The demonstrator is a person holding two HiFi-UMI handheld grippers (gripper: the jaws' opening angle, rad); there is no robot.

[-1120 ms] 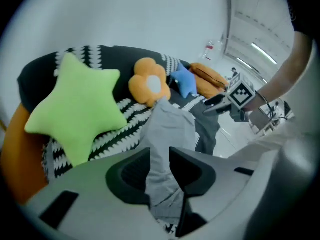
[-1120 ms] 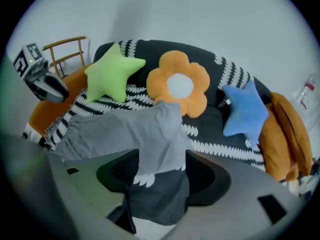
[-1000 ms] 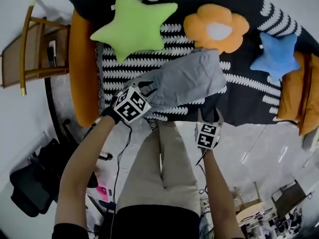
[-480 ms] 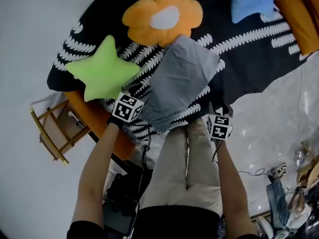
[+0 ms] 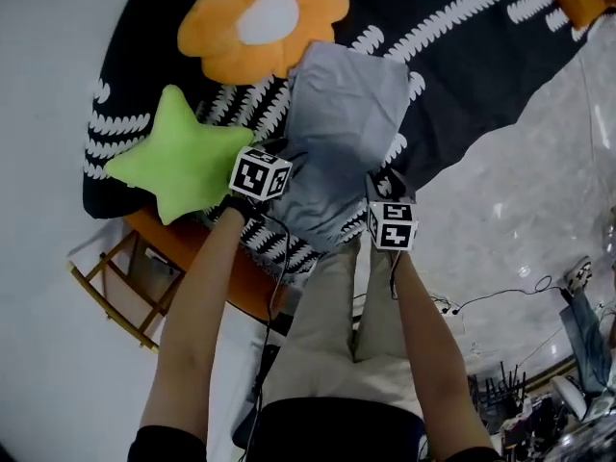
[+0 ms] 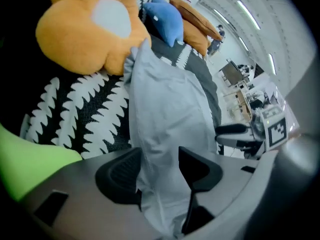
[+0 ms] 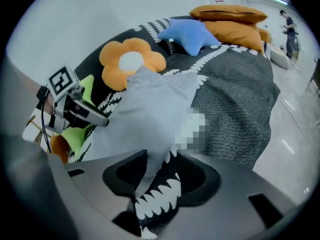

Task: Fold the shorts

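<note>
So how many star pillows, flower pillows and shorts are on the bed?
Star pillows: 2 (green star, blue star)
Flower pillows: 1 (orange flower)
Shorts: 1 (grey shorts)
Total: 4

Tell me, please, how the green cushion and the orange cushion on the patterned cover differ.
The green cushion is a plain pointed star; the orange cushion is a round-petalled flower with a white centre. In the head view the green cushion lies left of the grey shorts, nearer the person, while the orange cushion lies beyond them, by their far corner. Both are plush and rest on the black-and-white cover.
</note>
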